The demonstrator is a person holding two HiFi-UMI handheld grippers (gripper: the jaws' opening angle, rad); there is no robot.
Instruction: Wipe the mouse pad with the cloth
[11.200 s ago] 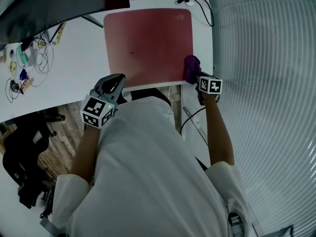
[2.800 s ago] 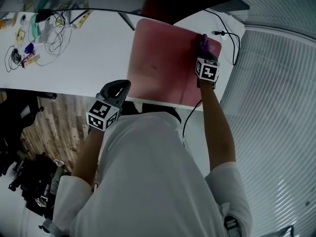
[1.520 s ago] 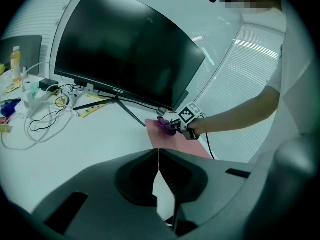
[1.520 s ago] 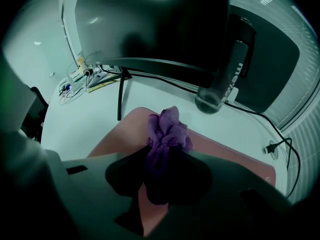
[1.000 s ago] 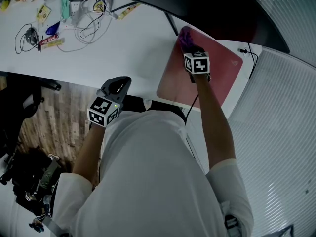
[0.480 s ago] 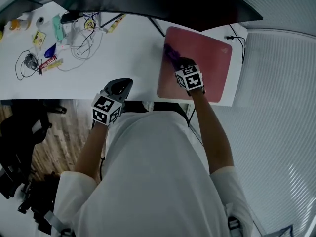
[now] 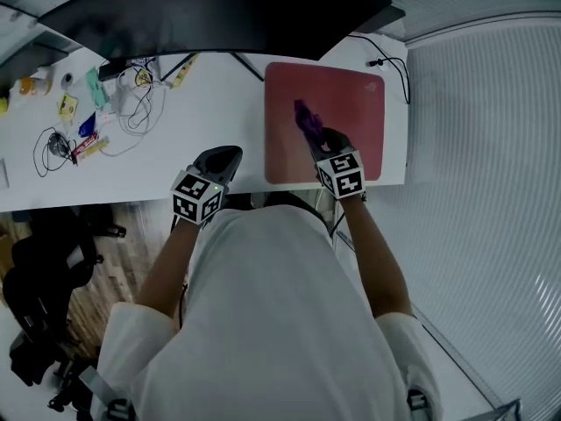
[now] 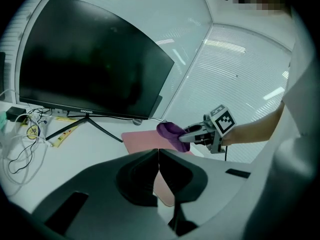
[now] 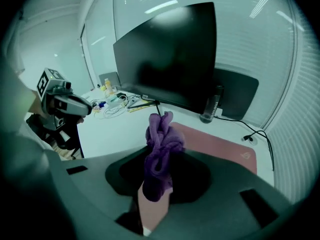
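Note:
A red mouse pad (image 7: pixel 346 112) lies on the white desk (image 7: pixel 202 112), under the monitor's right end. My right gripper (image 7: pixel 316 137) is shut on a bunched purple cloth (image 7: pixel 306 119) over the pad's left half, near the front edge. In the right gripper view the cloth (image 9: pixel 160 151) hangs between the jaws with the pad (image 9: pixel 220 143) behind it. I cannot tell whether cloth and pad touch. My left gripper (image 7: pixel 223 156) hovers at the desk's front edge, left of the pad, shut and empty. Its own view shows the jaws meeting, with the cloth (image 8: pixel 170 131) and the right gripper (image 8: pixel 186 134) beyond.
A wide dark monitor (image 7: pixel 219 11) on a V-shaped stand spans the back of the desk. Cables and small items (image 7: pixel 88 112) litter the desk's left part. A cable (image 7: pixel 386 55) runs at the pad's back right corner. A dark bottle (image 9: pixel 212 104) stands behind the pad. A chair (image 7: pixel 39 266) is on the floor at left.
The right gripper has drawn the cloth along the pad's left side toward the front edge. The head view has shifted. The left gripper stays shut at the desk's front edge.

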